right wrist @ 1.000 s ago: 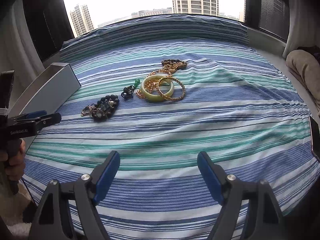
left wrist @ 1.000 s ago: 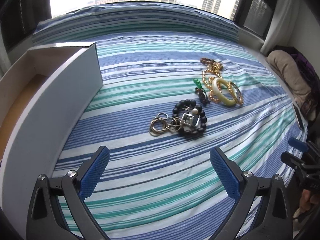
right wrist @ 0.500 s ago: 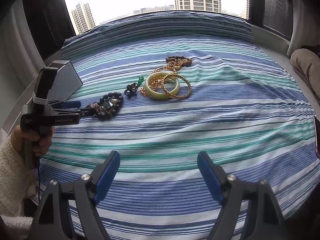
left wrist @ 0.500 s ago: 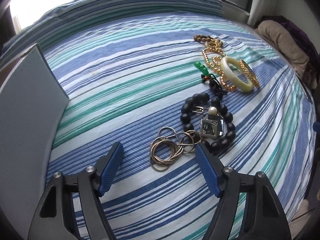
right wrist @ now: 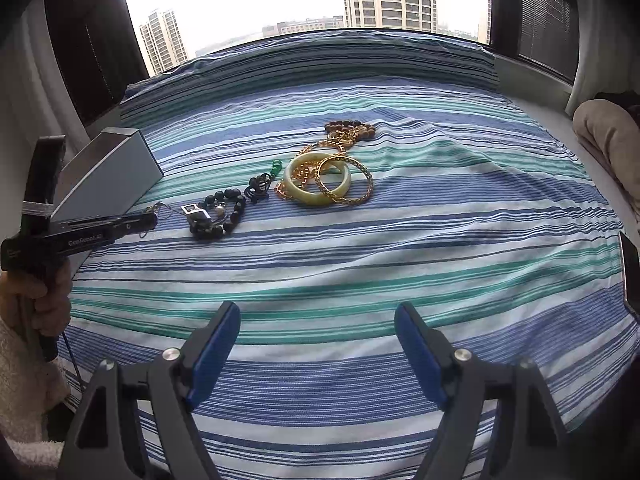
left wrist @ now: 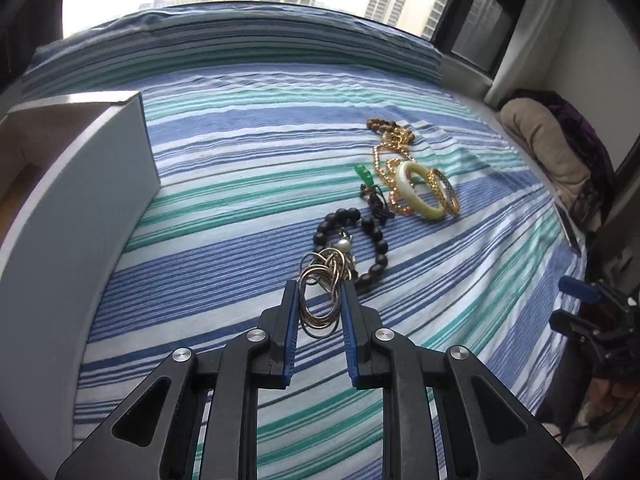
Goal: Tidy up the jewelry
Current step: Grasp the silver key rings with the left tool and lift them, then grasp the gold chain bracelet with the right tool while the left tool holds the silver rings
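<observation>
A bundle of thin gold rings [left wrist: 320, 304] sits between the blue pads of my left gripper [left wrist: 320, 286], whose jaws are closing and pinch it from both sides. From the right wrist view the left gripper [right wrist: 150, 220] holds the rings just above the striped bedspread [right wrist: 400, 240]. Just beyond lie a black bead bracelet [left wrist: 372, 236] with a pearl and a silver square pendant [right wrist: 196, 212]. Farther back are a green pendant [left wrist: 364, 174], a cream bangle [left wrist: 416, 200], gold bangles [left wrist: 442, 190] and a gold chain [left wrist: 384, 160]. My right gripper [right wrist: 318, 312] hangs open over bare bedspread.
A white open box [left wrist: 80, 200] stands at the bed's left edge. Brown wooden beads [left wrist: 380, 124] lie behind the gold chain. A beige cushion [left wrist: 540, 140] lies at the right, and a dark phone [right wrist: 630, 272] rests at the bed's right edge. Windows sit behind the bed.
My left gripper went forward to the gold rings, then closed from wide open onto them and drew back a little. The right gripper has not moved.
</observation>
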Motion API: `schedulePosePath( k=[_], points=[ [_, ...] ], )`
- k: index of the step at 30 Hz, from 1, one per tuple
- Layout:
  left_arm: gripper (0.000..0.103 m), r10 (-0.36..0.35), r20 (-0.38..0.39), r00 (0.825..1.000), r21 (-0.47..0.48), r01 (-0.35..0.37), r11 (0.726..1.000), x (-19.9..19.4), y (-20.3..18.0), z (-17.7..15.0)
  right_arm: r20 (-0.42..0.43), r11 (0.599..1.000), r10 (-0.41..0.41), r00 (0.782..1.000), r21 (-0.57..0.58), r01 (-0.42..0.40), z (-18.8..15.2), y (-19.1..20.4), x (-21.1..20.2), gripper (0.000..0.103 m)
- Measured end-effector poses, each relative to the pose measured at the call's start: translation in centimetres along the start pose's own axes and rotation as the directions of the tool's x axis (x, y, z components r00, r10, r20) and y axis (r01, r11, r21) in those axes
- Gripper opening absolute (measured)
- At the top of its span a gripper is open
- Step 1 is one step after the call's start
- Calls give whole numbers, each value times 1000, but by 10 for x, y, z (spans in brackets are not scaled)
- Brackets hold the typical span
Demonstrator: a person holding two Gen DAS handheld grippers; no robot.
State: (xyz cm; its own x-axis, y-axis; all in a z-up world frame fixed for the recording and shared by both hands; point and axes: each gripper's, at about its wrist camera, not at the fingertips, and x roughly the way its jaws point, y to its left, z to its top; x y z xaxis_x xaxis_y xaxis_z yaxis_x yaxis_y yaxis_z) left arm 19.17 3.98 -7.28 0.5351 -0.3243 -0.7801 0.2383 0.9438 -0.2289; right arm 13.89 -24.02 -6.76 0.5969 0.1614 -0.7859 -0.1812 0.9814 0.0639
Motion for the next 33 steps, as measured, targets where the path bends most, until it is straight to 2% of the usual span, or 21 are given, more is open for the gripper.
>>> schedulePosePath(
  k=[4,8,12,15,16,18,23,26,27,28,30,33],
  points=[
    [18,11,28,1000,-26,-10,1000,-34,-1,-9,-7,1000,8,1000,6,-8,1,0,3,81],
    [18,43,21,999,-93,-41,995,-54,13,-27,-6,998,65,998,21,-65,11,-7,7,81],
    [18,60,28,998,-166,-55,985,-72,26,-46,-15,997,82,997,-9,-82,39,-21,24,81],
    [18,91,27,995,-198,-84,977,-82,33,-56,-33,990,137,990,-37,-139,69,-29,52,79],
    [18,96,26,995,-209,-89,974,-84,36,-59,-54,988,153,987,-27,-155,79,-32,65,64],
    [19,107,26,994,-225,-99,969,-86,37,-64,-99,982,190,977,13,-190,100,-36,91,44],
    [19,110,21,994,-249,-102,963,-90,39,-73,-151,969,244,958,68,-236,131,-30,138,42],
    [19,109,17,994,-251,-102,963,-91,40,-75,-198,973,231,953,59,-224,136,-24,161,40],
    [19,110,16,994,-252,-102,962,-91,40,-75,-219,971,239,946,56,-232,136,-22,168,30],
    [19,113,17,993,-254,-106,961,-92,40,-75,-240,971,239,941,54,-233,136,-21,174,8],
    [19,117,25,993,-259,-106,960,-95,39,-75,-237,975,222,946,70,-211,135,-24,173,6],
    [19,117,36,992,-268,-104,958,-104,37,-75,-191,966,255,948,96,-241,133,-28,148,6]
  ],
)
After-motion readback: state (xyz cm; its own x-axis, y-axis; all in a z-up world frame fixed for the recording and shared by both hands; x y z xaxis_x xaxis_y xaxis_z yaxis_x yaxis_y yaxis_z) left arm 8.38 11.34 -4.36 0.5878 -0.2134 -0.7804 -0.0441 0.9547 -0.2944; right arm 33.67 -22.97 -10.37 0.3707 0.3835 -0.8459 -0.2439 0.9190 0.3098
